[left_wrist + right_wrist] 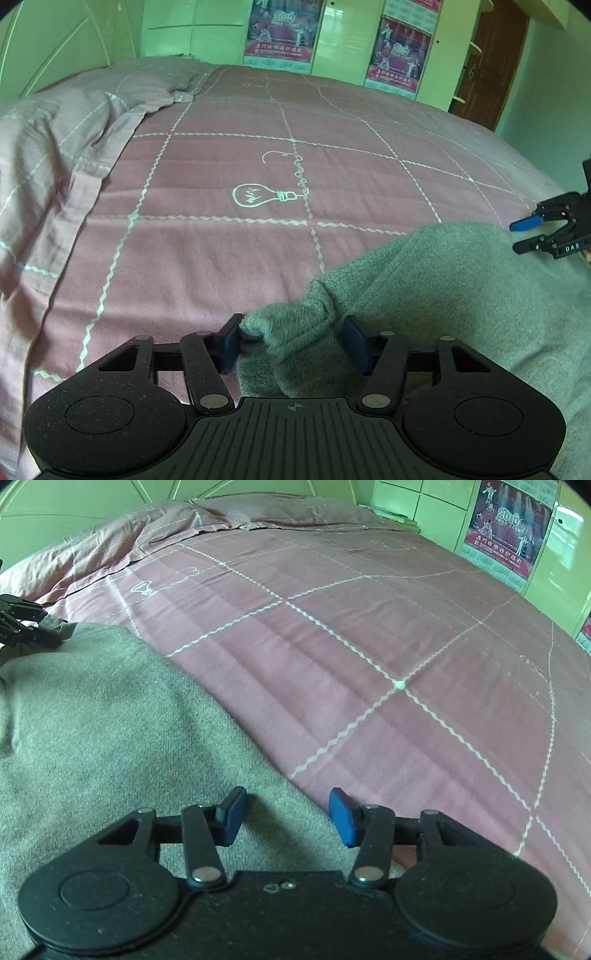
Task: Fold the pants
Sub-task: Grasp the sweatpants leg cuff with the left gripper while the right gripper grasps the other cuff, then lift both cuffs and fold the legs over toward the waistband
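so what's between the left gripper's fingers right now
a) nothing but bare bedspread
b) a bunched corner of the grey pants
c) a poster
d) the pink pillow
b: in the left wrist view the left gripper has its fingers spread on either side of a bunched corner of the grey pants, which lie on the pink bedspread.

This is looking like a bedroom in a home; a wide bed (332,177) is filling most of both views, and a pink checked bedspread (369,646) with a light bulb drawing (264,195) is covering it; pillows (74,122) in the same pink cloth are lying at the head of the bed; pale green wardrobe doors (343,40) are standing behind it, and calendar posters (282,31) are hanging on them; a brown wooden door (491,62) is showing at the far right in the left wrist view.
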Motion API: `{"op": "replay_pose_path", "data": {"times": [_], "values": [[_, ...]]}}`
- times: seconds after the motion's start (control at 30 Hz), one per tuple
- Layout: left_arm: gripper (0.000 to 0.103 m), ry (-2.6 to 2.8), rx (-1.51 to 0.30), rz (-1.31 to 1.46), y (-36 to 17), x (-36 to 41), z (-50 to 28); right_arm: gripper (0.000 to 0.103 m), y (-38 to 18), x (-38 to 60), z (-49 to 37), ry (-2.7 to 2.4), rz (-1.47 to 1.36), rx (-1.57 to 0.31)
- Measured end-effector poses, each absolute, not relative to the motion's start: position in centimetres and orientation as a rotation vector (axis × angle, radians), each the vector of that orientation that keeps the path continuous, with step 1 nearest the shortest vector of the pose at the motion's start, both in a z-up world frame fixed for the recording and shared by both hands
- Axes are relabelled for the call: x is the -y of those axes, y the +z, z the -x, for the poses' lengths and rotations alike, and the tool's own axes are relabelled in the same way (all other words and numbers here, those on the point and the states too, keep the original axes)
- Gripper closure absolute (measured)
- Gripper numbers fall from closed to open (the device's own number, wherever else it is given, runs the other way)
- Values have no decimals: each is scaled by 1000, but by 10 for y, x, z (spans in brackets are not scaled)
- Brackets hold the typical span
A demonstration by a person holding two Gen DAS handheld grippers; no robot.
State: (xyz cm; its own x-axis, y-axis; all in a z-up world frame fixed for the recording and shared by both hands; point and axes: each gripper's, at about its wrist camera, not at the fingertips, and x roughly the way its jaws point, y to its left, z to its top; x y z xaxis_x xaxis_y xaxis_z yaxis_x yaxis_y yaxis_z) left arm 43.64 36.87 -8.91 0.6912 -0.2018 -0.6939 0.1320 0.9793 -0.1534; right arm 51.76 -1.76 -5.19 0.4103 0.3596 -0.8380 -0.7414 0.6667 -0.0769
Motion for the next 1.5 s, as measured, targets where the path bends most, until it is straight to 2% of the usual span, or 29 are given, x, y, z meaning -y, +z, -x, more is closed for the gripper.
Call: {"op": "replay_pose_path", "data": {"times": [0.03, 0.07, 0.1, 0.23, 0.5, 0.6, 0.7, 0.8, 0.87, 0.93, 1.1, 1.27, 1.5], "values": [[53, -186, -779, 90, -89, -369, -436, 90, -51, 16, -515, 733, 487, -905], [57, -186, -769, 84, -88, -369, -435, 98, -50, 13, -512, 717, 507, -897], [68, -200, -755, 94, -87, -369, -433, 103, -48, 10, -509, 704, 522, -890], [78, -184, -652, 21, -71, -363, -413, 103, -19, 14, -481, 681, 542, -802], [79, -216, -315, -154, -3, -354, -299, 103, 70, 53, -347, 708, 630, -555], [79, -200, -256, -257, 5, -337, -249, 103, 73, 61, -280, 714, 712, -494], [79, -149, -280, -296, -4, -325, -211, 103, 47, 62, -221, 712, 771, -489], [77, -88, -424, -281, -25, -316, -183, 77, 15, 69, -178, 691, 692, -567], [73, 1, -512, -288, -39, -307, -165, 77, 6, 80, -160, 633, 585, -589], [72, 77, -556, -223, -44, -307, -145, 78, 5, 90, -153, 576, 471, -615], [72, 203, -521, 110, -26, -318, -107, 78, 12, 123, -157, 427, 161, -631], [70, 181, -553, 449, -24, -316, -112, 77, 6, 139, -171, 332, -74, -642], [70, 156, -593, 886, -62, -301, -131, 76, -36, 172, -203, 232, -603, -761]]}}
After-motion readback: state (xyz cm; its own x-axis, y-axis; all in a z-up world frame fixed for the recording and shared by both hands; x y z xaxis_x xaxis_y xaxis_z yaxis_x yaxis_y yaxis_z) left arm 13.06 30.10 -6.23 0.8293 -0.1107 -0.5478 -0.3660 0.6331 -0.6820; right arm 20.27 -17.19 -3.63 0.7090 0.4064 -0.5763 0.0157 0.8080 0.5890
